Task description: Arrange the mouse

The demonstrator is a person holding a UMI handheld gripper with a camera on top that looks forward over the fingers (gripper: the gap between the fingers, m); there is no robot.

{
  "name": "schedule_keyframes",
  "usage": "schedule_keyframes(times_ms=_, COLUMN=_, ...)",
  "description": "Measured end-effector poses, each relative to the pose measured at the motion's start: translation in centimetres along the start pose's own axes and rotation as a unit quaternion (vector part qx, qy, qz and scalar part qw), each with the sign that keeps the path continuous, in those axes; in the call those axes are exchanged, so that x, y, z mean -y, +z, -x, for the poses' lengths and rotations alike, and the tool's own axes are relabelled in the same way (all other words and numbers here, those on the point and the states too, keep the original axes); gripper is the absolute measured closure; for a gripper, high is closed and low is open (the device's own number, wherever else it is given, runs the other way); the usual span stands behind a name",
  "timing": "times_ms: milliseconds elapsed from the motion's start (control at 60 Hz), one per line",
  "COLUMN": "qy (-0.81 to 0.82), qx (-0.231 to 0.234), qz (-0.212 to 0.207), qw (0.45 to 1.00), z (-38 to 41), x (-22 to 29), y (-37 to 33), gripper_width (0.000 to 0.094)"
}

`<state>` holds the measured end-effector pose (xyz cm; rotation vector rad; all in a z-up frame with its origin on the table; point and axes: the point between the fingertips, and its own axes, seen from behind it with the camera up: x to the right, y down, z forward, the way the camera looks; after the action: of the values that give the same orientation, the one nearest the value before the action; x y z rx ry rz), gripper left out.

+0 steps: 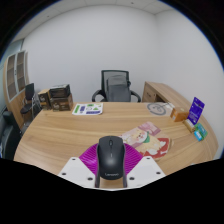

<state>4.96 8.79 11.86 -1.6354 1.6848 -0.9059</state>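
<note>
A black computer mouse (110,160) sits between my gripper's (110,172) two fingers. The magenta pads (90,158) press on both of its sides. The gripper is shut on the mouse and holds it above the near edge of the wooden table (90,130). The mouse's front end with the scroll wheel points away from me, toward the middle of the table.
Colourful packets (148,136) lie just ahead to the right. A blue box (195,110) and a round item (158,108) are at the far right. Papers (88,108) and dark items (58,98) lie at the back. A black office chair (116,85) stands behind the table.
</note>
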Motion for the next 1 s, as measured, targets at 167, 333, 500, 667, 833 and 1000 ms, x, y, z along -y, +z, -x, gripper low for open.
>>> schedule_keyframes(times_ms=167, qy=0.004, qx=-0.042, qz=-0.020, qw=0.999, z=-8.2, x=5.9, y=3.9, gripper_width=0.0630)
schedule_keyframes(times_ms=333, qy=0.000, qx=-0.066, qz=-0.001, qw=0.998, z=-14.1, x=5.0, y=9.9, gripper_width=0.0627)
schedule_keyframes(times_ms=500, qy=0.014, qx=-0.054, qz=0.051, qw=0.997, z=-16.2, x=-0.3, y=15.3, gripper_width=0.0625)
schedule_keyframes(times_ms=667, qy=0.017, qx=-0.049, qz=0.070, qw=0.996, z=-16.9, x=-3.5, y=16.8, gripper_width=0.0609)
schedule_keyframes(times_ms=833, qy=0.034, qx=-0.037, qz=0.077, qw=0.996, z=-17.1, x=-5.3, y=17.1, gripper_width=0.0472)
schedule_keyframes(times_ms=1000, qy=0.030, qx=-0.058, qz=0.073, qw=0.995, z=-18.5, x=-4.2, y=15.2, gripper_width=0.0096)
